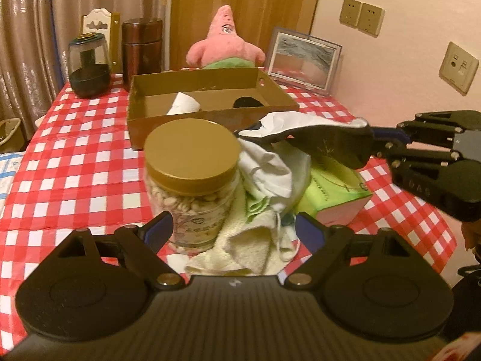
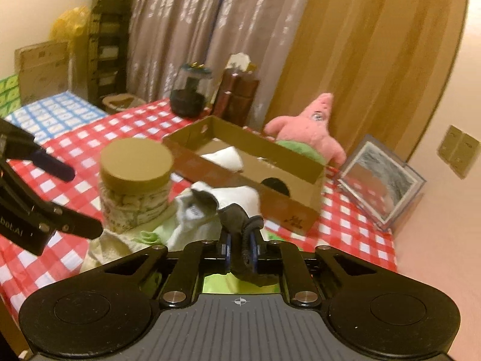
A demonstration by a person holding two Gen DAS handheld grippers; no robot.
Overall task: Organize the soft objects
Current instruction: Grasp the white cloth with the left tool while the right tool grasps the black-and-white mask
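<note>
Red-white check table (image 1: pixel 75 162) w/ cardboard box (image 1: pixel 210 120), nut jar (image 1: pixel 192 180), cloth pile (image 1: pixel 258 231), green book (image 1: pixel 339 189), photo frame (image 1: pixel 303 60)

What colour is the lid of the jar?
Golden tan lid; the left wrist view shows it best.

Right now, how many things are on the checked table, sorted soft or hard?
Soft: 5 - plush, sock in right hand-held gripper, white cloth, towel, roll in box
Hard: 6 - box, nut jar, dark jar, canister, frame, book
Total: 11
</note>
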